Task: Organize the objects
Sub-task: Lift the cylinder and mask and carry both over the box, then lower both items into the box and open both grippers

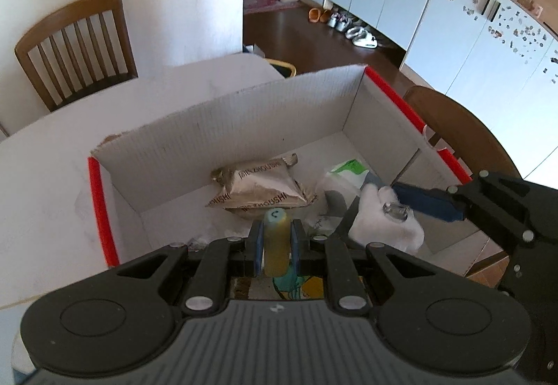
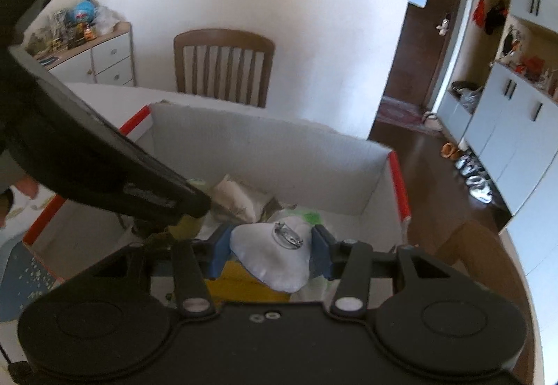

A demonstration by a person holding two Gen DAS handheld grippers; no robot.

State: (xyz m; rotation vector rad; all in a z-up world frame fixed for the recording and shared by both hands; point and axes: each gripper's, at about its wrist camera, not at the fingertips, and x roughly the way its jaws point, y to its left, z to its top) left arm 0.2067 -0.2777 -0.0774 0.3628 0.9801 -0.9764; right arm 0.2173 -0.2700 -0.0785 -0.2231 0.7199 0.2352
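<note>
Contents of cardboard box (image 1: 265,126), as I read them from my station: one crumpled tan snack packet (image 1: 258,187) near the middle of the left wrist frame, one white-and-green pouch (image 1: 345,174) to its right, and some clear wrapping below, too small to itemise. The box has white inner walls and red edges, stands open-topped on the white counter (image 1: 52,175), and is where I judge the sorted things are being gathered.

Item, left tongs (image 1: 276,238): lower centre of that frame, blue pads pressed onto a small yellow tube with a pale cap (image 1: 276,235). It is pinched along its length, cap pointing away from the camera, so it can drop end-first. The tube hangs over the near part of the box floor, not yet resting.

Item, right tongs (image 2: 270,247): lower centre of the right wrist frame, pads pinching a soft white pad with a metal clasp (image 2: 275,256). The hold is across its width, clasp upward, which keeps the limp material from folding. In the left wrist frame it (image 1: 387,221) sits at right, just beside the pouch and above the box interior.

Both loads are within the box walls but held aloft. My judgement: release is the step in hand. Risk: the two tongs crowd each other, so I would let go one at a time.

Wooden chair (image 2: 223,65) beyond the counter, unrelated.
</note>
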